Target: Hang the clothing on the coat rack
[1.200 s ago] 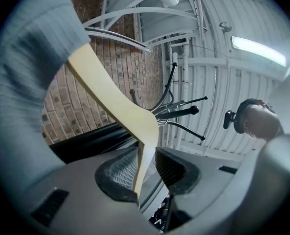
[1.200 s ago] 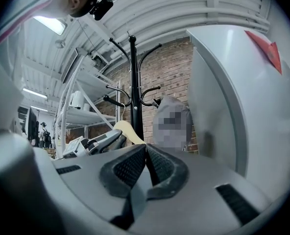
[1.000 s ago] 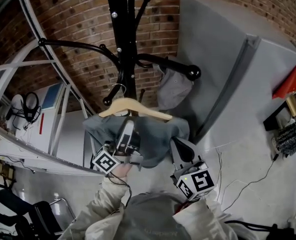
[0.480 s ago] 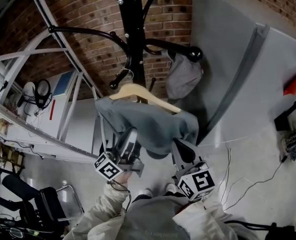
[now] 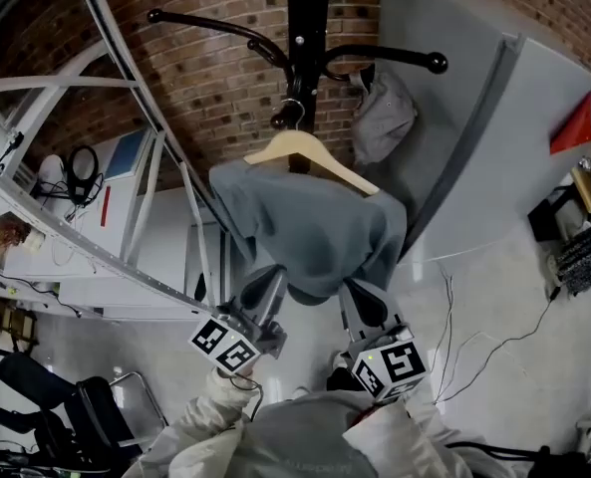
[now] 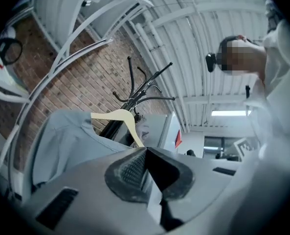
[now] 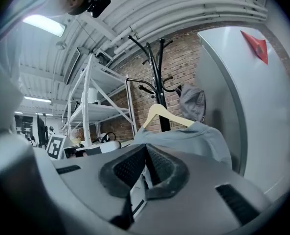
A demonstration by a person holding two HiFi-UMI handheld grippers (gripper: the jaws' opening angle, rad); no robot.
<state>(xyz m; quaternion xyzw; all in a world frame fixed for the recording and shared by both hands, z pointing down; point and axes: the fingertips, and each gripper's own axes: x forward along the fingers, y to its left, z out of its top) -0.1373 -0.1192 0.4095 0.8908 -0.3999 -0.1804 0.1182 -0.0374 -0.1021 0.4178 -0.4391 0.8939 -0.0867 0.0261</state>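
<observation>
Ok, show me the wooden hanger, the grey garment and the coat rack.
wooden hanger [image 5: 300, 147], head view, on the middle just below its hook.
grey garment [image 5: 310, 232], head view, on the middle of the draped fabric.
coat rack [image 5: 310, 8], head view, on its black centre pole.

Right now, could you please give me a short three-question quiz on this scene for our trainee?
1. True or false: the grey garment hangs on a wooden hanger hooked onto the coat rack.
2. The left gripper is: A) shut on the garment, B) shut and empty, C) wide open.
3. What is the wall behind the rack made of?

Key: 1 true; 2 B; 3 brick.
</observation>
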